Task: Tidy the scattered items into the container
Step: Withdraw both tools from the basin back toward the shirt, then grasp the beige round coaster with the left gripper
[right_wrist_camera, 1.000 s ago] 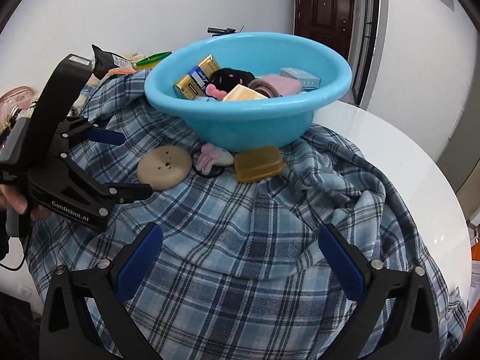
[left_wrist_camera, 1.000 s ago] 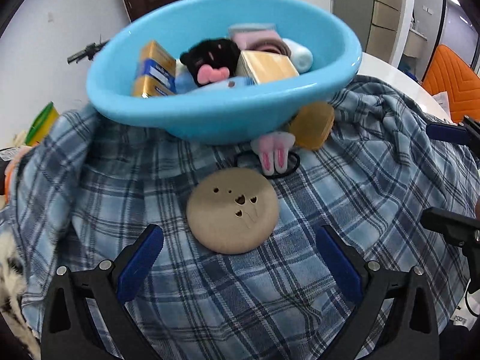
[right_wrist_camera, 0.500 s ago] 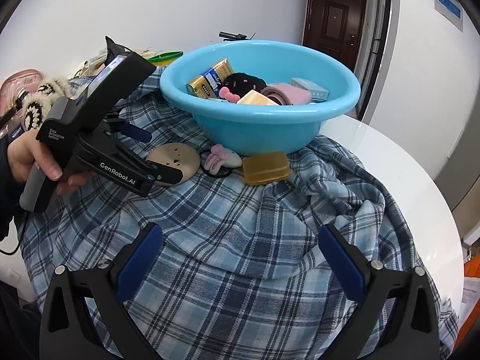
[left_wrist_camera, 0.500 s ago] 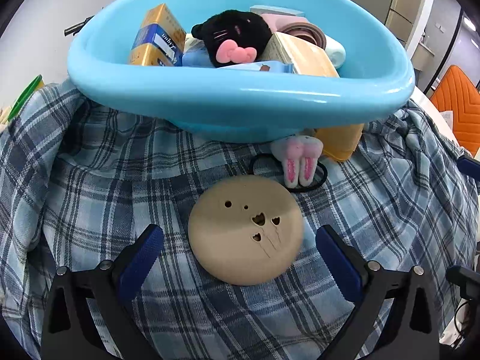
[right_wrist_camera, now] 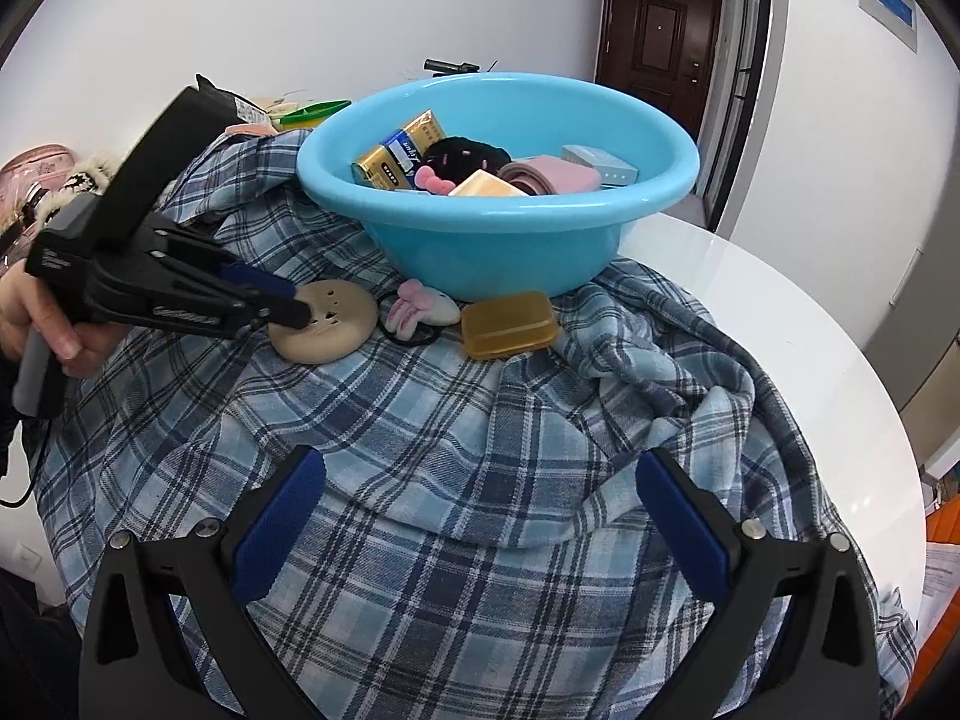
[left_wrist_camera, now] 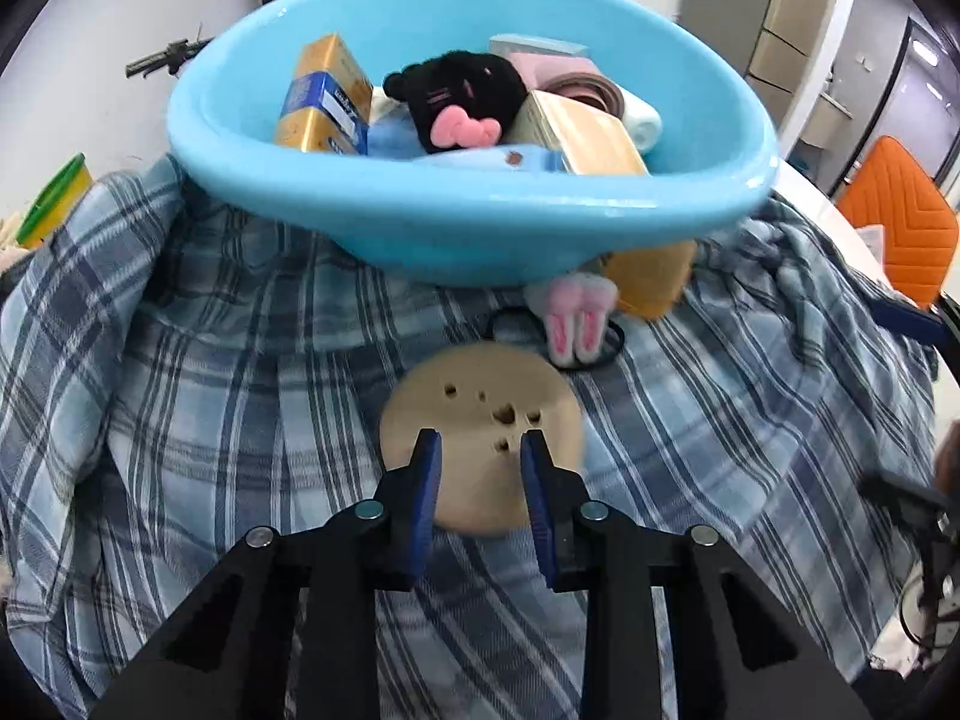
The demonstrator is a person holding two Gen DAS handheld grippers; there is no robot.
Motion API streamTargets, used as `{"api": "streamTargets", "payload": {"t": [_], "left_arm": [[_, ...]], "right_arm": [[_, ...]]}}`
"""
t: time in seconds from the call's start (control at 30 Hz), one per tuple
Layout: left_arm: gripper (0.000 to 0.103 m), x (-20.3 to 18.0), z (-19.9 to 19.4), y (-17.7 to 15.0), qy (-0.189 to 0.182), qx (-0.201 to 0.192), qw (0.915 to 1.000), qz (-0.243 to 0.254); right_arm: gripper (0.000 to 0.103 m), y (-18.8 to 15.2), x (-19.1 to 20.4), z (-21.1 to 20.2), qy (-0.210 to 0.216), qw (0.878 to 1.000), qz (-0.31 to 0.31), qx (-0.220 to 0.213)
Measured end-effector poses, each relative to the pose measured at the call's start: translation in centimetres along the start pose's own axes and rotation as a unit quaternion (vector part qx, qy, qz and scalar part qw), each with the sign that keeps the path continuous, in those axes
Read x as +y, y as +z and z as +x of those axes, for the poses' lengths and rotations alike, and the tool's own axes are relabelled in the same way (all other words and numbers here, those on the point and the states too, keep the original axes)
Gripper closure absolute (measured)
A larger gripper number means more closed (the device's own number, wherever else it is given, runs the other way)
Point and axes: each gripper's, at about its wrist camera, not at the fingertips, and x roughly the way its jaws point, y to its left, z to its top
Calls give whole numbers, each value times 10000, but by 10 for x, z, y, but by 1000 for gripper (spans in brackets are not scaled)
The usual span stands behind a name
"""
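Note:
A tan round disc (left_wrist_camera: pixel 480 396) (right_wrist_camera: pixel 336 330) with small holes lies on the plaid cloth in front of the blue basin (left_wrist_camera: pixel 468 204) (right_wrist_camera: pixel 498 222). My left gripper (left_wrist_camera: pixel 480 444) (right_wrist_camera: pixel 300 309) is down on the disc's top face. Its jaws are closing, drawn narrow, with a strip of the disc between the pads. Beside the disc lie a pink-eared bunny hair tie (left_wrist_camera: pixel 573 318) (right_wrist_camera: pixel 417 309) and an amber box (left_wrist_camera: pixel 651 282) (right_wrist_camera: pixel 510 324). The basin holds a gold carton, a black plush and several other items. My right gripper (right_wrist_camera: pixel 480 468) hovers open over bare cloth.
The plaid cloth (right_wrist_camera: pixel 480 396) is bunched over a white round table (right_wrist_camera: pixel 780 312). A hand (right_wrist_camera: pixel 54 330) holds the left gripper. Green and furry clutter (right_wrist_camera: pixel 312 111) sits behind the cloth at the left. An orange chair (left_wrist_camera: pixel 894 222) stands beyond the table.
My left gripper came down onto the tan disc and its jaws went from wide apart to narrow. The right gripper kept still.

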Motion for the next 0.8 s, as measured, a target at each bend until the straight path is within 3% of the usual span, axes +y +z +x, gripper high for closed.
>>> {"api": "streamTargets", "payload": {"t": [0.13, 0.17, 0.2, 0.23, 0.27, 0.33, 0.5, 0.8], "left_arm": [[72, -7, -3, -5, 135, -9, 9997, 218], [65, -10, -3, -5, 190, -24, 9994, 282], [56, -14, -2, -4, 228, -56, 9990, 377], [27, -18, -1, -3, 244, -120, 9984, 488], [9, -22, 0, -1, 255, -216, 9978, 573], [8, -29, 3, 3, 231, -372, 9965, 706], [8, -28, 22, 25, 274, -214, 9972, 666], [8, -15, 38, 25, 319, 12, 9977, 598]], "right_arm": [[0, 1, -1, 0, 79, 9999, 82, 1], [0, 1, 0, 0, 94, 9999, 86, 4], [0, 1, 1, 1, 104, 9999, 78, 7], [0, 0, 2, 1, 110, 9999, 67, 11], [0, 0, 3, 1, 116, 9999, 56, 19], [0, 0, 2, 3, 130, 9999, 60, 42], [0, -3, -4, 7, 116, 9997, 169, 137], [0, -3, -14, 12, 127, 9985, 507, 180]]}}
